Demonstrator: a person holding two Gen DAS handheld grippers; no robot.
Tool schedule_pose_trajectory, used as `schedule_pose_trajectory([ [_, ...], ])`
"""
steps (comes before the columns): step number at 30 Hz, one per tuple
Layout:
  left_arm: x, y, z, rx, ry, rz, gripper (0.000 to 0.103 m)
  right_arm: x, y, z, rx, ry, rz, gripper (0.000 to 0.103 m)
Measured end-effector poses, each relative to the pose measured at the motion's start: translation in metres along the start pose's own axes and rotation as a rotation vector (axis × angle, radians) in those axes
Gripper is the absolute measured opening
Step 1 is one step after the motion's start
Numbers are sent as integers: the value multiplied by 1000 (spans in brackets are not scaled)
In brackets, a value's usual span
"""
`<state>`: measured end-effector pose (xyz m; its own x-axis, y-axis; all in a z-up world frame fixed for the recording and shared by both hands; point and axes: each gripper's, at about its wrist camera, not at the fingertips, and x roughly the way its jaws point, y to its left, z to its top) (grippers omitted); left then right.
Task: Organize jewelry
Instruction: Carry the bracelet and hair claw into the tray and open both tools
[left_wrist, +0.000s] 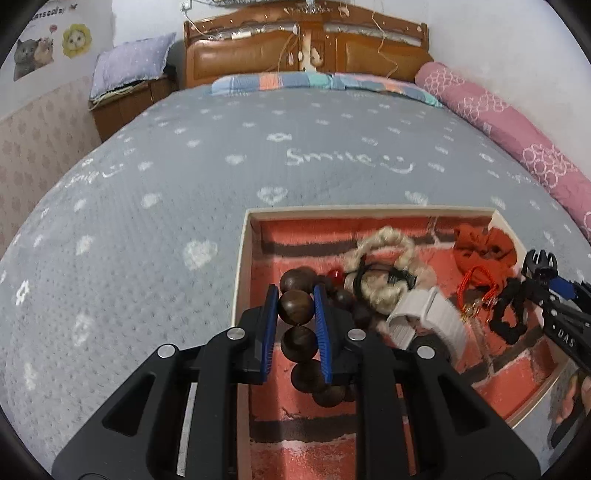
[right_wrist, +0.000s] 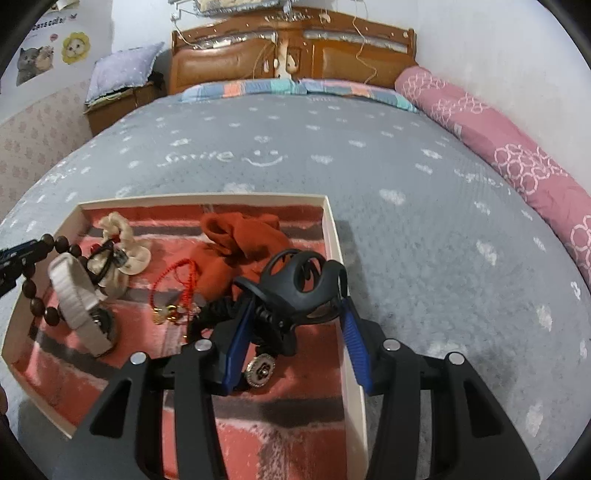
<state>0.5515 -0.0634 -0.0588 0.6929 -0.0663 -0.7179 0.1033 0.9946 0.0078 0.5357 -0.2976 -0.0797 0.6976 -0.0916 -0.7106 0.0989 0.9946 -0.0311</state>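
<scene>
left hand-held gripper (left_wrist: 295, 301) tilted down, clamps bead bracelet (left_wrist: 297, 332) | right hand-held gripper (right_wrist: 295, 314) tilted down, grips black hair claw (right_wrist: 299, 284)

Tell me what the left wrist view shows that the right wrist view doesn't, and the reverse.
Only the left wrist view shows the left gripper shut on the wooden bead bracelet. Only the right wrist view shows the right gripper holding the black hair claw, plus a round silver ornament below it. Both show the tray, cream scrunchie, orange cloth and red cord.
</scene>
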Motion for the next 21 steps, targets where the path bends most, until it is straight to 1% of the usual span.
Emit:
schedule_pose_trajectory([
  [1, 3, -1, -1, 8, 7, 4, 19, 2, 0, -1, 0, 3, -3, 47],
  [3, 9, -3, -6, 26, 25, 21, 24, 6, 0, -3, 0, 15, -4, 47],
  [5, 9, -4, -8, 30, 27, 13, 24, 6, 3, -5, -17, 8, -17, 47],
  [10, 11, -6, -9, 28, 39, 11, 25, 7, 7, -5, -30, 12, -16, 47],
  [11, 11, -6, -9, 29, 41, 13, 29, 8, 7, -4, -28, 13, -15, 47],
  [12, 11, -7, -9, 30, 43, 13, 35, 8, 8, -4, -27, 14, -13, 47],
  [14, 12, -7, -10, 30, 45, 9, 44, 8, 9, -4, -31, 17, -14, 47],
  [16, 12, -7, -11, 35, 42, 11, 47, 9, 9, -3, -34, 21, -12, 48],
  [18, 12, -7, -12, 35, 45, 8, 54, 8, 10, -3, -37, 25, -11, 48],
  [19, 11, -7, -12, 34, 46, 6, 56, 8, 10, -3, -35, 28, -8, 48],
  [21, 8, -7, -13, 36, 44, 0, 64, 8, 10, -2, -29, 34, 4, 54],
])
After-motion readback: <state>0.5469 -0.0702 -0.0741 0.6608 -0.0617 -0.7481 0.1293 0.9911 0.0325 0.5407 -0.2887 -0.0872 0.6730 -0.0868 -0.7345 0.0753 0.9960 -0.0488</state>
